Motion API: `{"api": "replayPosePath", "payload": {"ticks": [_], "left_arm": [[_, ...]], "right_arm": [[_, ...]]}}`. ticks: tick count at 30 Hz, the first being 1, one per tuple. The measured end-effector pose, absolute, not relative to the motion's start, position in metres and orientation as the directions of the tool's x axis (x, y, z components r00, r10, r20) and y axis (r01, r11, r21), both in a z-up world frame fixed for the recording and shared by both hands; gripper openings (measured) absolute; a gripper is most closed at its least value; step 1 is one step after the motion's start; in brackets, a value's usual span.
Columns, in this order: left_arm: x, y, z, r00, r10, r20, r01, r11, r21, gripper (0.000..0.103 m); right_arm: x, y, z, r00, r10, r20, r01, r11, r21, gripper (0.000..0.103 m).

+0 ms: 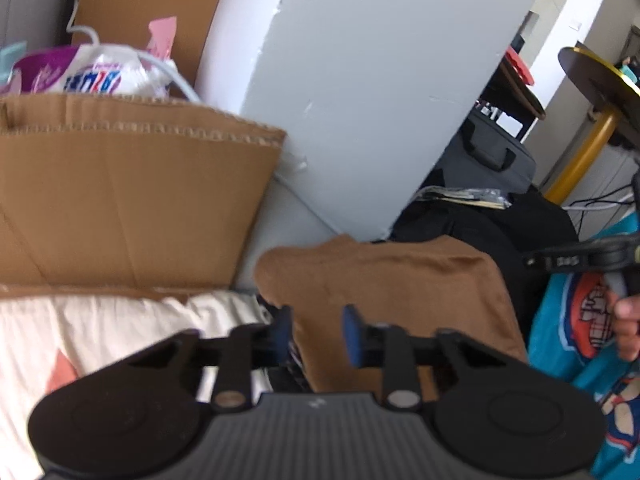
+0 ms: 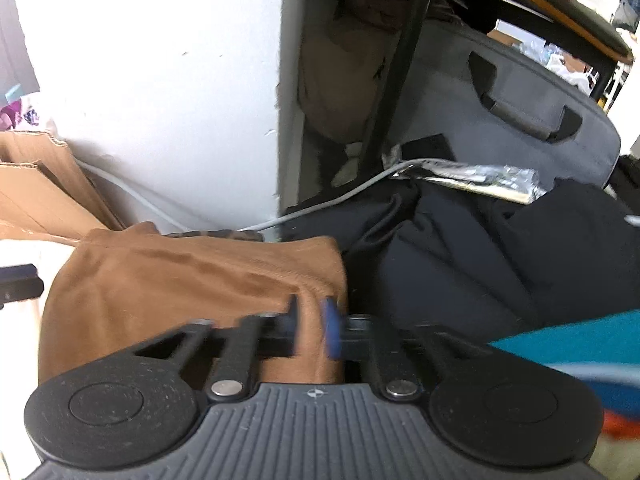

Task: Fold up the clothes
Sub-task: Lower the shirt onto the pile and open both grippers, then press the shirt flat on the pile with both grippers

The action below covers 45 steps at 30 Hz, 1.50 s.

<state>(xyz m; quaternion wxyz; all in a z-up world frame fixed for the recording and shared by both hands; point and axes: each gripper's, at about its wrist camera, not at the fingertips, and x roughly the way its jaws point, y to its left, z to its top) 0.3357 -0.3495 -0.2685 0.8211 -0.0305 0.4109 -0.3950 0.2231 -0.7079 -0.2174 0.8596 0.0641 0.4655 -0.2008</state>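
Right gripper [image 2: 314, 330] pinches a fold of the brown garment [image 2: 180, 280] at its right edge, pads nearly together. Left gripper [image 1: 316, 330] stands part open over the same cloth [image 1: 400, 292], blue pads clear of it. Brown garment lies between a cream cloth [image 1: 100, 332] and a teal shirt [image 1: 568, 344], below a cardboard box [image 1: 120, 200].

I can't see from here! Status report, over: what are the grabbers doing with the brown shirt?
Left gripper open, over brown shirt. Right gripper pinching its edge. Black clothes alongside.
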Motion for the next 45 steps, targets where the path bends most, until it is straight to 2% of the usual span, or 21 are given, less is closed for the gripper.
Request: {"api": "replayPosePath", "payload": {"ticks": [8,13,16,19,21,23,27,31,34,37,39,45], "left_arm": [[0.313,-0.362,-0.276,0.289,-0.717,-0.635,0.666,0.627,-0.404,0.017],[0.309,-0.368,-0.282,0.273,-0.708,-0.651,0.67,0.625,-0.4,0.018],[0.305,-0.367,-0.281,0.282,-0.699,-0.657,0.675,0.631,-0.381,0.019],[0.3,-0.366,-0.277,0.293,-0.696,-0.656,0.681,0.633,-0.368,0.031],[0.297,-0.364,-0.273,0.307,-0.692,-0.653,0.682,0.639,-0.357,0.047],[0.293,-0.362,-0.269,0.322,-0.691,-0.647,0.676,0.646,-0.354,0.054],[0.288,-0.36,-0.271,0.307,-0.693,-0.652,0.663,0.648,-0.375,0.057],[0.28,-0.358,-0.278,0.296,-0.684,-0.667,0.648,0.656,-0.386,0.057],[0.276,-0.357,-0.285,0.283,-0.685,-0.671,0.636,0.658,-0.404,0.052],[0.273,-0.356,-0.291,0.276,-0.679,-0.68,0.622,0.665,-0.412,0.038],[0.272,-0.354,-0.296,0.277,-0.666,-0.693,0.613,0.677,-0.406,0.025],[0.269,-0.344,-0.306,0.263,-0.657,-0.707,0.586,0.691,-0.424,0.023]], "right_arm": [[0.233,-0.723,-0.266,0.437,-0.297,-0.849,0.46,0.885,-0.072,0.009],[0.245,-0.74,-0.278,0.461,-0.308,-0.832,0.488,0.871,-0.052,0.008],[0.252,-0.746,-0.276,0.45,-0.336,-0.827,0.511,0.857,-0.071,0.011],[0.25,-0.743,-0.264,0.466,-0.343,-0.815,0.502,0.862,-0.076,0.011],[0.246,-0.737,-0.256,0.483,-0.336,-0.809,0.482,0.873,-0.075,0.011],[0.238,-0.727,-0.247,0.508,-0.318,-0.8,0.449,0.891,-0.069,0.011],[0.215,-0.703,-0.239,0.547,-0.286,-0.787,0.375,0.924,-0.076,0.011],[0.183,-0.681,-0.241,0.586,-0.279,-0.761,0.332,0.939,-0.089,0.011],[0.162,-0.664,-0.255,0.599,-0.297,-0.744,0.295,0.945,-0.14,0.011],[0.146,-0.654,-0.271,0.6,-0.317,-0.735,0.283,0.943,-0.175,0.009],[0.139,-0.65,-0.282,0.593,-0.331,-0.734,0.278,0.94,-0.199,0.009],[0.12,-0.658,-0.305,0.557,-0.369,-0.744,0.313,0.923,-0.224,0.008]]}}
